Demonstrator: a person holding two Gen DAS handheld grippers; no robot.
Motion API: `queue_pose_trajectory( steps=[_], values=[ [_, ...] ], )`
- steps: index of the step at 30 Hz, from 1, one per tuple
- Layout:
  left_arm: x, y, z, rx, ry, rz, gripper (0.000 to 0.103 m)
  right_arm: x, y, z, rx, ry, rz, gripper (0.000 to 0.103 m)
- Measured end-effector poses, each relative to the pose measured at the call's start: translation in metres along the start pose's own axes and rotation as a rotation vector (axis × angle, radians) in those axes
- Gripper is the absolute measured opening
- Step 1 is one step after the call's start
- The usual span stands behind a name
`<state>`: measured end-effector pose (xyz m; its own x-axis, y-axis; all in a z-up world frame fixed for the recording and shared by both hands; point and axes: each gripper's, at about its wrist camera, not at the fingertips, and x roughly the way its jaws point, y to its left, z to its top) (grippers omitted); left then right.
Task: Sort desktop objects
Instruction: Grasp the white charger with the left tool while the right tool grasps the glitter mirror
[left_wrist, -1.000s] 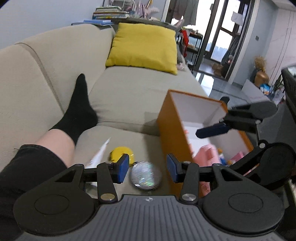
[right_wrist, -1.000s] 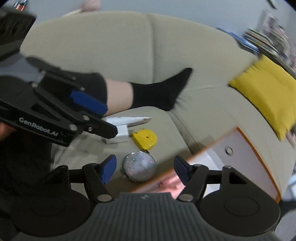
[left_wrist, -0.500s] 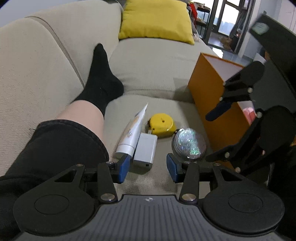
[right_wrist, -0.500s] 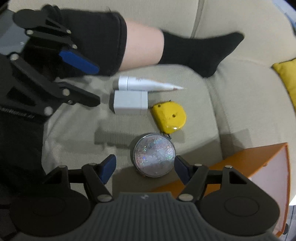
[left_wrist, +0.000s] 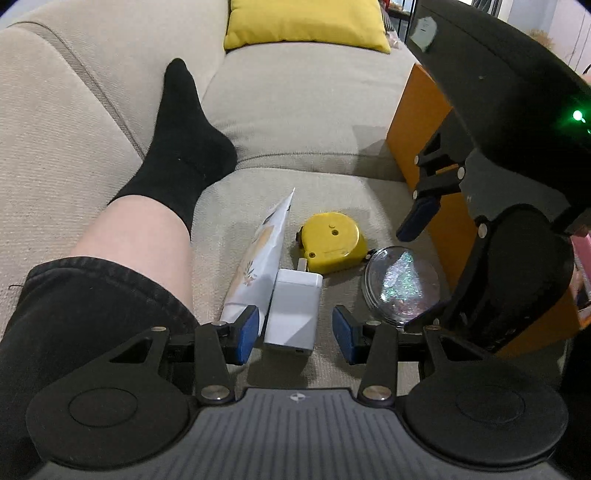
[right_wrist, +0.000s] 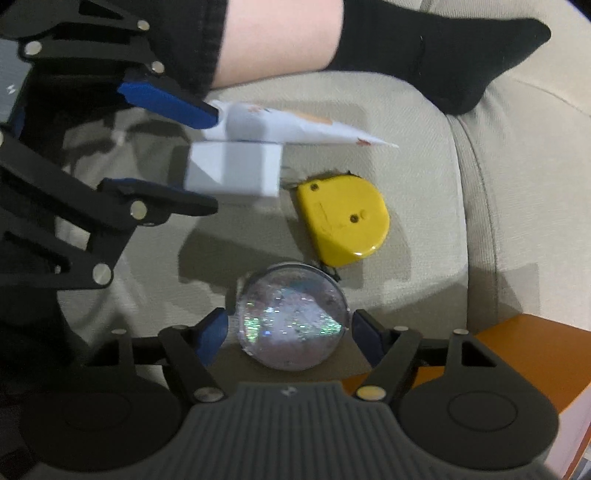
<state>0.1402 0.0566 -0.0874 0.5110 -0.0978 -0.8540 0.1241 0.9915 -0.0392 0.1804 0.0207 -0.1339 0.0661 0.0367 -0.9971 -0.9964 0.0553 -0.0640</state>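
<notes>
Glittery round case (right_wrist: 291, 315) flat on the sofa cushion (right_wrist: 413, 155) beside the yellow tape measure (right_wrist: 345, 218), framed untouched by the opening right gripper (right_wrist: 286, 334); white charger (left_wrist: 293, 310) between the parted, unclenched left gripper (left_wrist: 295, 334) jaws.

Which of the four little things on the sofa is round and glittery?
The round glittery case, lying nearest the orange box. The tape measure is yellow, the charger and tube white.
</notes>
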Motion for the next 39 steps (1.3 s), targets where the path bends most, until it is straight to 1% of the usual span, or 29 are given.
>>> queue_pose_trajectory(
  steps=[1, 3, 5, 8, 10, 13, 15, 22, 26, 33, 37, 39],
  values=[
    [0.002, -0.001, 0.0, 0.0, 0.005, -0.006, 0.052, 0.003, -0.001, 0.001, 0.002, 0.01, -0.007, 0.077],
    [0.005, -0.002, -0.001, -0.001, 0.022, -0.01, 0.051, 0.004, -0.003, 0.003, 0.015, 0.016, 0.016, 0.077],
    [0.01, -0.001, 0.0, -0.005, 0.036, 0.0, 0.051, 0.005, -0.003, 0.005, 0.017, 0.024, 0.018, 0.077],
    [0.016, 0.003, 0.0, -0.034, 0.054, -0.004, 0.051, 0.009, 0.0, 0.007, 0.019, 0.048, 0.021, 0.076],
    [0.019, 0.006, 0.001, -0.057, 0.058, -0.006, 0.05, 0.012, 0.002, 0.009, 0.018, 0.06, 0.02, 0.074],
    [0.022, 0.007, 0.003, -0.067, 0.055, -0.004, 0.043, 0.017, 0.007, 0.01, 0.018, 0.066, 0.008, 0.074],
    [0.024, 0.008, 0.003, -0.072, 0.053, -0.008, 0.042, 0.015, 0.01, 0.01, 0.015, 0.059, 0.004, 0.074],
    [0.021, 0.008, 0.002, -0.092, 0.045, 0.002, 0.04, 0.007, 0.026, 0.003, 0.003, 0.022, 0.004, 0.074],
    [0.013, 0.009, -0.002, -0.126, 0.029, -0.014, 0.039, -0.005, 0.039, -0.003, -0.014, -0.003, -0.008, 0.074],
    [-0.011, 0.01, -0.01, -0.211, -0.016, -0.052, 0.038, -0.045, 0.05, -0.015, -0.006, -0.106, -0.026, 0.073],
    [-0.032, 0.006, -0.01, -0.226, -0.057, -0.06, 0.038, -0.07, 0.051, -0.026, -0.015, -0.171, -0.042, 0.073],
    [-0.042, 0.004, -0.008, -0.226, -0.078, -0.062, 0.038, -0.083, 0.052, -0.026, -0.022, -0.196, -0.053, 0.073]
  ],
)
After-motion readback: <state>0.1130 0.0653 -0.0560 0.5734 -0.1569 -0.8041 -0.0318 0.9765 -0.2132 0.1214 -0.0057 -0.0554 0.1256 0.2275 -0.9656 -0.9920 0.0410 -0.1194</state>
